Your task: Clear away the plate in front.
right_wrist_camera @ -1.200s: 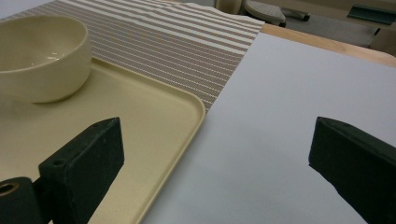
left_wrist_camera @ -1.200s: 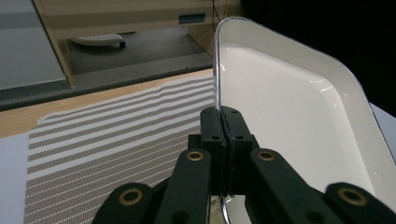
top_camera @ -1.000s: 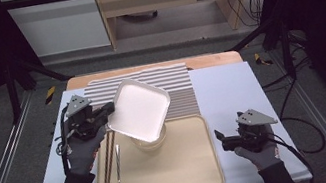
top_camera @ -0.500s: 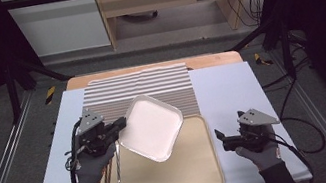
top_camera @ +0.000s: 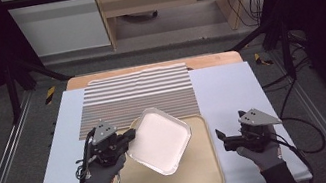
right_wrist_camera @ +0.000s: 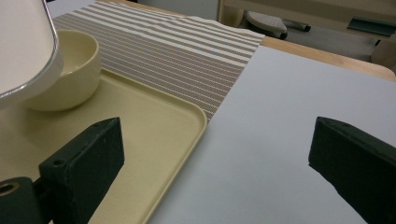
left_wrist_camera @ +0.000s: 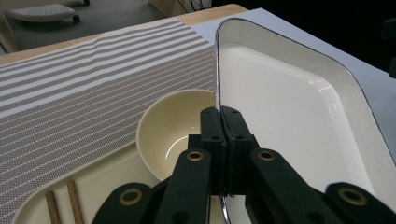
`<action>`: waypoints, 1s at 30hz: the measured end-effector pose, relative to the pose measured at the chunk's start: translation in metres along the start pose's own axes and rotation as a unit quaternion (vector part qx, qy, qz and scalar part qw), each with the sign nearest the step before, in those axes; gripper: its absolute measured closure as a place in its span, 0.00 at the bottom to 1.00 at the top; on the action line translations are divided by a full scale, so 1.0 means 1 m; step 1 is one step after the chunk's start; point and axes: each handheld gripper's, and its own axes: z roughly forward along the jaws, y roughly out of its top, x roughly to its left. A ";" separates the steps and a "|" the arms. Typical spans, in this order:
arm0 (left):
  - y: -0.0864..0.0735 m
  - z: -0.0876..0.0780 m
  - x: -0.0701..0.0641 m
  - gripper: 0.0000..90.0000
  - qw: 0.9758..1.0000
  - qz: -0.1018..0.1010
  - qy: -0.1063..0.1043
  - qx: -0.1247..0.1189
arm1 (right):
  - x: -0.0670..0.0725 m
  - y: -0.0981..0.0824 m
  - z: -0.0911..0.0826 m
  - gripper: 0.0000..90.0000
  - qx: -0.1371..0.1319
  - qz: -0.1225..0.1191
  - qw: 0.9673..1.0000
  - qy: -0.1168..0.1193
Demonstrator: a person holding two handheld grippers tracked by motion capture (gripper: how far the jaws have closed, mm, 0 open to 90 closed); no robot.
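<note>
White dish (top_camera: 159,142): your left gripper (top_camera: 128,137) pinches its rim, over the tray (top_camera: 206,175).
Right gripper (top_camera: 221,138): spread wide, holding nothing.

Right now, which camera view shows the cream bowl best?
The left gripper view: the cream bowl shows its open inside, partly behind the white dish. The right gripper view shows its outer side; the high view hardly shows it.

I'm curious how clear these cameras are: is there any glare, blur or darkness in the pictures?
High view: the table is evenly lit, the room around it dark, the picture a bit soft. Left gripper view: a bright glint on the white dish near its rim, and the left tool close to the lens. Right gripper view: the right tool looks soft and dark.
</note>
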 end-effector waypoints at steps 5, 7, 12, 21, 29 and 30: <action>-0.007 0.003 -0.008 0.98 1.000 0.003 -0.006 0.009 | 0.000 0.000 -0.001 0.04 -0.002 0.000 1.000 0.000; -0.010 0.006 -0.012 0.98 1.000 0.006 -0.008 0.016 | 0.000 0.000 -0.001 0.04 -0.002 0.000 1.000 0.000; -0.015 0.013 -0.018 0.98 0.999 0.013 -0.011 0.028 | 0.000 0.000 -0.002 0.04 -0.002 0.000 1.000 -0.001; -0.024 0.028 -0.029 0.98 0.998 0.021 -0.015 0.053 | 0.001 0.000 0.000 0.04 0.001 -0.002 1.000 0.001; -0.032 0.041 -0.038 0.98 0.997 0.025 -0.019 0.068 | 0.001 0.000 0.000 0.04 0.002 -0.002 1.000 0.001; -0.033 0.043 -0.039 0.98 0.997 0.026 -0.019 0.069 | 0.001 0.000 0.000 0.04 0.002 -0.002 1.000 0.001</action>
